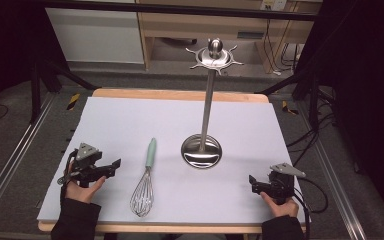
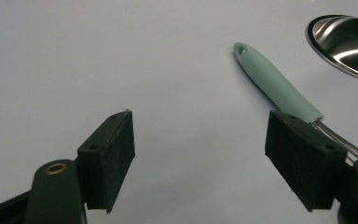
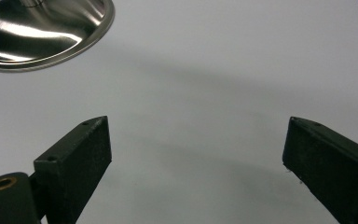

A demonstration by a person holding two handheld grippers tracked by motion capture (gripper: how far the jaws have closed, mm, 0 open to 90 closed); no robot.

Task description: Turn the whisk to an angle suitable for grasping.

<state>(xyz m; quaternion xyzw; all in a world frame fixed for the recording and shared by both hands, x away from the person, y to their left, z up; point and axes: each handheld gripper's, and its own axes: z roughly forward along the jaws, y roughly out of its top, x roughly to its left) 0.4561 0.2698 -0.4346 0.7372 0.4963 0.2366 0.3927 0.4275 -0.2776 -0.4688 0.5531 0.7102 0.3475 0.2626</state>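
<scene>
A wire whisk (image 1: pixel 146 181) with a pale green handle (image 2: pixel 275 85) lies on the white table cover, handle pointing away from me. To its right stands a steel utensil stand (image 1: pixel 208 105) with a round base (image 1: pixel 201 151) and a hooked ring at the top (image 1: pixel 215 56). My left gripper (image 1: pixel 114 167) is held left of the whisk, open, with nothing between its jaws (image 2: pixel 200 154). My right gripper (image 1: pixel 252 182) sits near the front right of the table, open and empty (image 3: pixel 196 158). The stand's base (image 3: pixel 42 28) lies beyond it to the left.
The white cover (image 1: pixel 130 125) spreads over a wooden table (image 1: pixel 180 94). Behind the table are a wooden shelf unit (image 1: pixel 205 25) and cables on the floor. Black frame legs (image 1: pixel 35 85) stand at both sides.
</scene>
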